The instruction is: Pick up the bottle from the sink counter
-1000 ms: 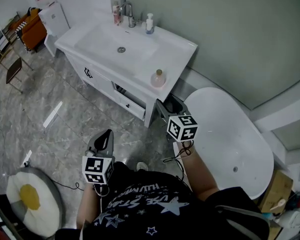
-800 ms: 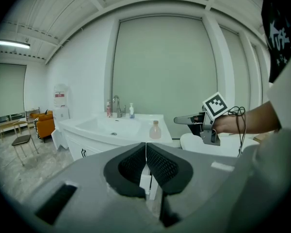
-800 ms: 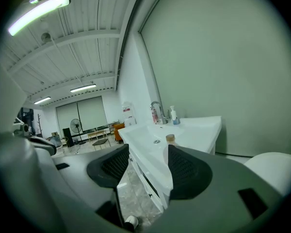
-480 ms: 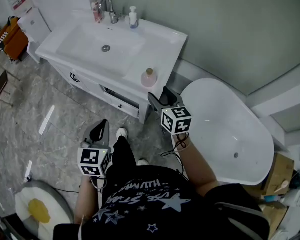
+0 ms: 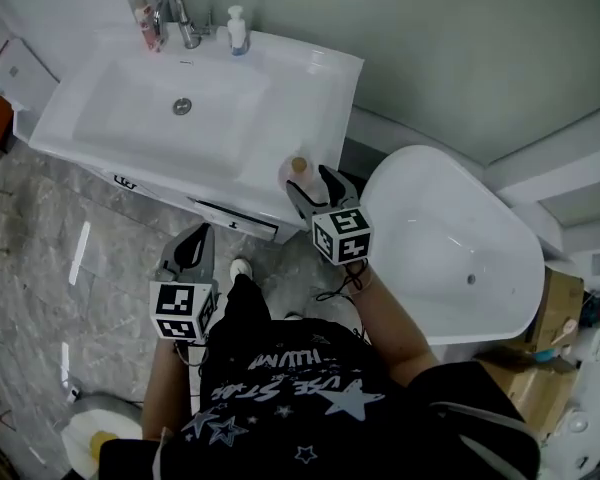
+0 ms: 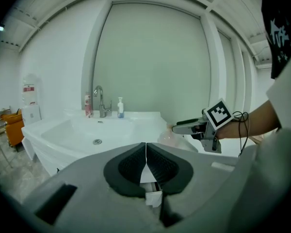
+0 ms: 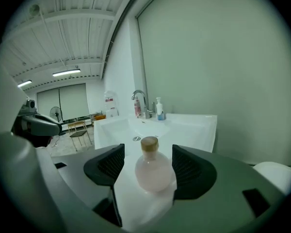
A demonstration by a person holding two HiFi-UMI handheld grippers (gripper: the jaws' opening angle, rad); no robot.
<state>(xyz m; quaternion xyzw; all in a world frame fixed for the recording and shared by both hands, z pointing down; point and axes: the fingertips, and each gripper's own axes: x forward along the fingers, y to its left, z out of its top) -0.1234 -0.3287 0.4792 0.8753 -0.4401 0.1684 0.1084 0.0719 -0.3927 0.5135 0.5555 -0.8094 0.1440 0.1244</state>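
A round, pale pink bottle (image 5: 296, 170) with a tan cap stands on the near right corner of the white sink counter (image 5: 315, 78). My right gripper (image 5: 317, 188) is level with it, and its jaws are opening. In the right gripper view the bottle (image 7: 153, 171) sits between the two dark pads (image 7: 106, 165), with a gap on each side, untouched. My left gripper (image 5: 194, 246) hangs lower, in front of the cabinet, shut and empty. In the left gripper view its pads (image 6: 136, 163) meet, and the right gripper (image 6: 189, 126) shows beside the bottle (image 6: 166, 138).
At the back of the basin (image 5: 170, 108) stand a faucet (image 5: 183, 20), a white pump bottle (image 5: 238, 30) and a pink tube (image 5: 143, 13). A white bathtub (image 5: 450, 248) lies to the right. A drawer (image 5: 235, 224) under the counter is slightly open.
The person has stepped up to the vanity. My right gripper has gone forward until the bottle stands between its jaws, which have widened. The left gripper has stayed low and shut.
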